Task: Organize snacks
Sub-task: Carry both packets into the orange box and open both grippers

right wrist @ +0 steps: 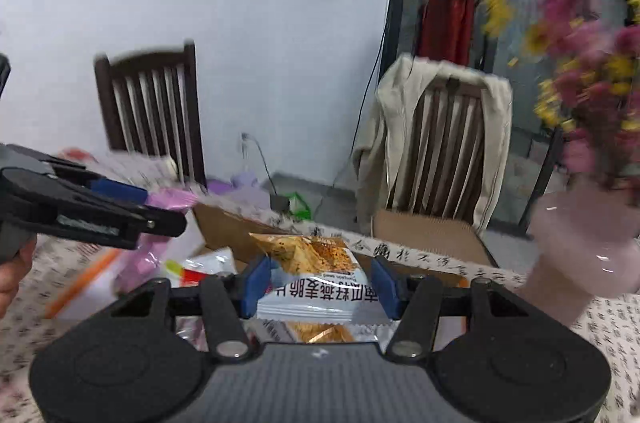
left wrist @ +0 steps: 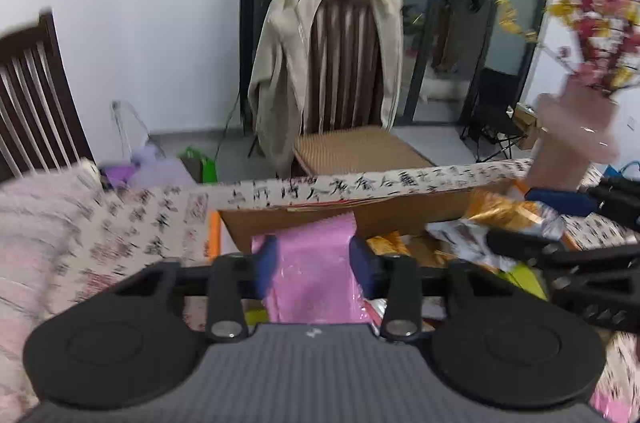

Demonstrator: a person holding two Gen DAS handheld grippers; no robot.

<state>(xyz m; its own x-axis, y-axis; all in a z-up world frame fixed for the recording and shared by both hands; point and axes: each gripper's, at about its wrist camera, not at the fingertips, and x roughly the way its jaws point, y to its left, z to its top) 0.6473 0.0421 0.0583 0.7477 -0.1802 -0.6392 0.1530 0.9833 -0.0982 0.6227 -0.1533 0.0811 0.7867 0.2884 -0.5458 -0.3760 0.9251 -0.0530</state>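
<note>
My left gripper (left wrist: 314,261) is shut on a pink snack packet (left wrist: 308,279) and holds it over the near side of a cardboard box (left wrist: 360,219). My right gripper (right wrist: 318,285) is shut on an orange and white snack packet (right wrist: 312,271), held above the same box (right wrist: 224,231). The right gripper also shows at the right of the left wrist view (left wrist: 560,223), with its packet (left wrist: 504,219) over the box. The left gripper with its pink packet shows at the left of the right wrist view (right wrist: 152,207). Several more packets (left wrist: 404,247) lie in the box.
The table carries a cloth printed with black calligraphy (left wrist: 132,223). A pink vase of pink and yellow flowers (right wrist: 576,255) stands at the right. Two dark wooden chairs (right wrist: 156,111) stand behind the table, one draped with a beige garment (left wrist: 288,71).
</note>
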